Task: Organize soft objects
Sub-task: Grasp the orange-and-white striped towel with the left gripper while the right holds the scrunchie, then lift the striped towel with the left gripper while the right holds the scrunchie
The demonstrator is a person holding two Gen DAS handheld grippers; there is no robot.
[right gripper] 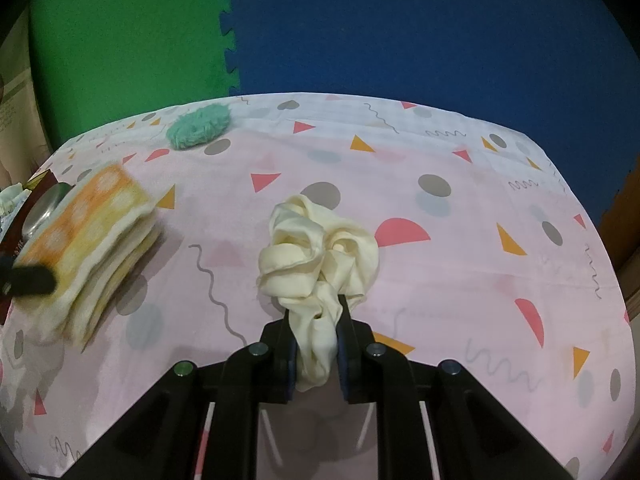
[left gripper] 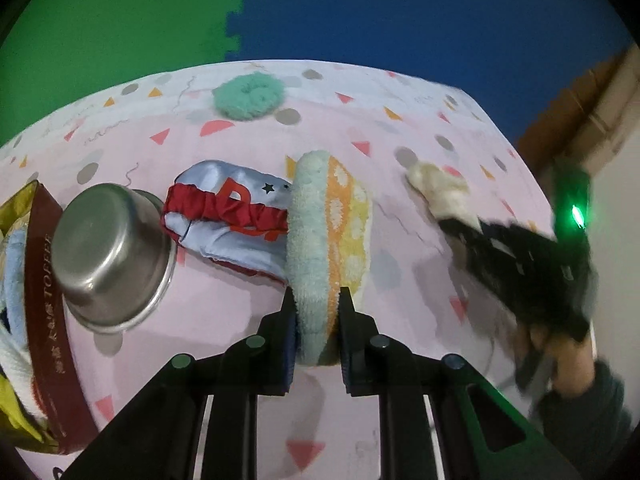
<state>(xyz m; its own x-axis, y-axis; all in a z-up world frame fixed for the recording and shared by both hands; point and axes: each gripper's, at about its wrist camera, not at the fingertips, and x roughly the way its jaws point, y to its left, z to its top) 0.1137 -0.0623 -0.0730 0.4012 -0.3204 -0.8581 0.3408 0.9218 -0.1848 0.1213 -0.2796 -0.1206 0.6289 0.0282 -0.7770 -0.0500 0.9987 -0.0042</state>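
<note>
Terry cloth fills the left gripper (left gripper: 318, 300): its jaws are clamped on a folded towel (left gripper: 320, 240), pale mint on one face and orange-yellow with white blotches on the other, which stands on edge up the middle of the left wrist view. Behind the towel, toward 10 o'clock, lies a satin pouch (left gripper: 224, 212) in light blue with red trim. At 9 o'clock a steel bowl (left gripper: 108, 256) sits tipped, its base toward the camera, touching a dark red toffee box (left gripper: 44, 320) at the left edge with cloths inside. A fluffy teal scrunchie (left gripper: 248, 96) lies far off at 12 o'clock on the pink patterned tablecloth (left gripper: 420, 240).

At 3 o'clock a hand (left gripper: 560, 356) holds the right gripper (right gripper: 316, 312); its jaws pinch the lower end of a crumpled cream cloth (right gripper: 316, 256), whose bulk lies bunched on the tablecloth just ahead of the fingertips. In the right wrist view the towel appears blurred at 9 o'clock, the scrunchie at 11 o'clock.
</note>
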